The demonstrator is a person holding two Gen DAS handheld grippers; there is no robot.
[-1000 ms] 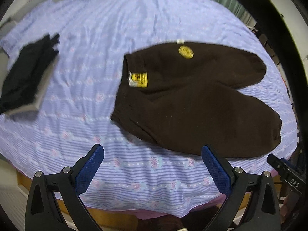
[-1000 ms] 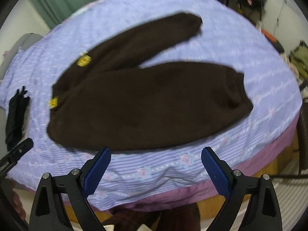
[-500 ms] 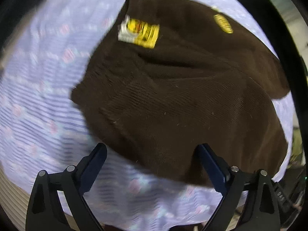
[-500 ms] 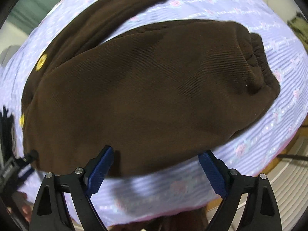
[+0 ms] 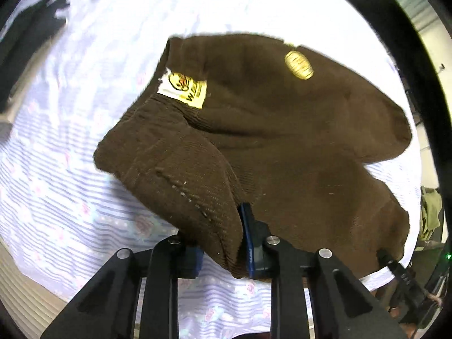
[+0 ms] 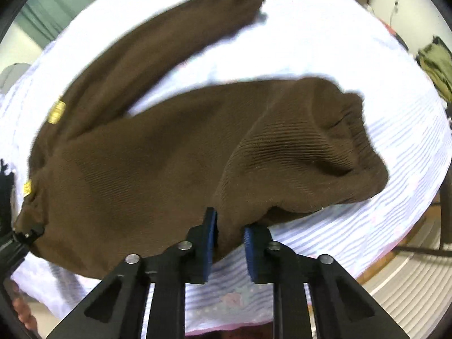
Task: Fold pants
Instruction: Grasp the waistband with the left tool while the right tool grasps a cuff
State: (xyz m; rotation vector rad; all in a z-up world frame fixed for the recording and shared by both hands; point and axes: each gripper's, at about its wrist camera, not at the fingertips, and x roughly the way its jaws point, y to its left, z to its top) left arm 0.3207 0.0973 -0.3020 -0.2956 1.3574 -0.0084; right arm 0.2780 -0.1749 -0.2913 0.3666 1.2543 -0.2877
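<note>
Dark brown ribbed pants [image 5: 282, 141] with yellow labels lie spread on a lilac striped bedsheet [image 5: 56, 197], legs apart in a V. My left gripper [image 5: 223, 248] is shut on the near edge of the pants at the waist end and lifts it into a peak. My right gripper [image 6: 228, 243] is shut on the near edge of the closer leg of the pants [image 6: 169, 169], close to its cuff [image 6: 356, 141], and the cloth bunches up there. The far leg [image 6: 169, 42] lies flat.
A black garment [image 5: 31, 36] lies at the far left of the bed. The bed's near edge [image 6: 339, 268] runs just under both grippers. An olive bag [image 6: 435, 65] and clutter stand beyond the bed on the right.
Both grippers moved in from open above the bed edge and closed on the near edge of the pants, which now rises off the sheet at both held spots.
</note>
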